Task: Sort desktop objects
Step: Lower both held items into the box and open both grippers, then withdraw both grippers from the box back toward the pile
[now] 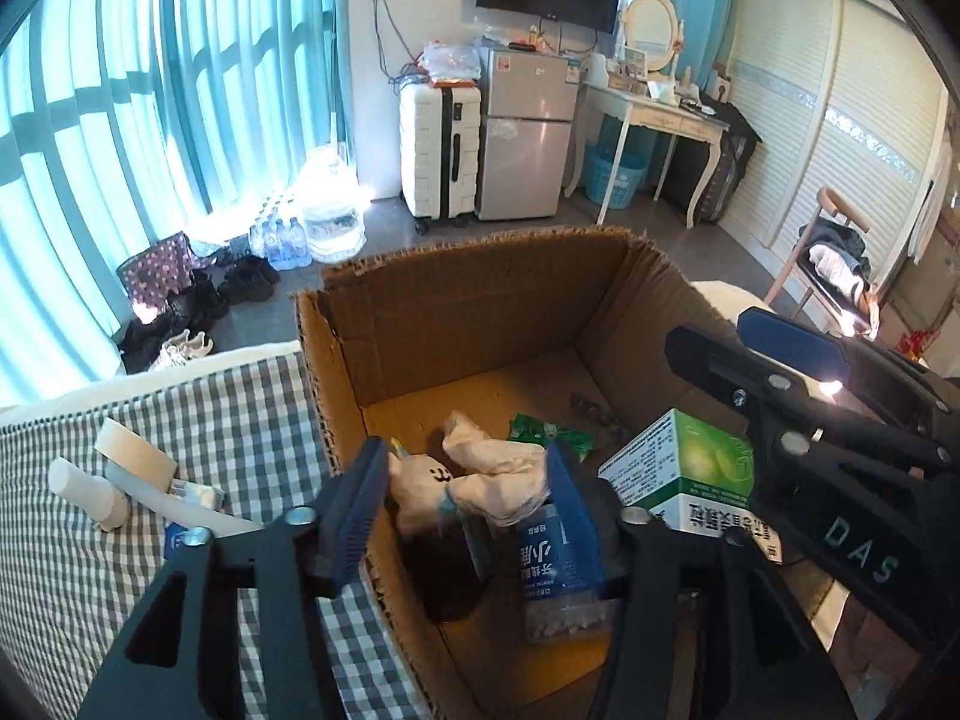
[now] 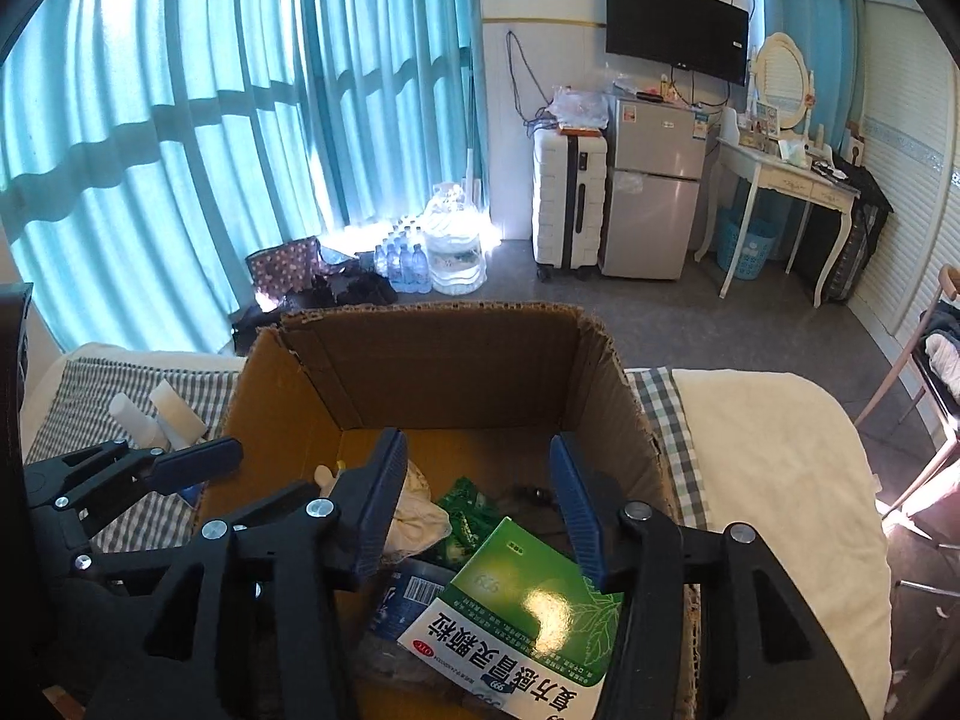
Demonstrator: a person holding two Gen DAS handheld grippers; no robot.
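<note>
An open cardboard box (image 1: pixel 456 312) (image 2: pixel 432 360) stands on a grey checked cloth (image 1: pixel 210 396). My left gripper (image 1: pixel 465 462) hangs open over the box's left part, and its pads do not press on the cream cloth doll (image 1: pixel 492 462) lying below between them. A blue packet (image 1: pixel 546 558) lies under the right finger. My right gripper (image 2: pixel 477 444) is open above a green and white medicine box (image 2: pixel 540 600) (image 1: pixel 690 468), which rests tilted inside the carton. A green sachet (image 2: pixel 468 504) lies on the carton floor.
White tubes (image 1: pixel 90 492) (image 2: pixel 138 414) lie on the checked cloth left of the carton. A white blanket (image 2: pixel 768 456) covers the surface to the right. A chair (image 2: pixel 936 360) stands past it. A suitcase (image 2: pixel 570 204) and a fridge (image 2: pixel 654 192) are far across the floor.
</note>
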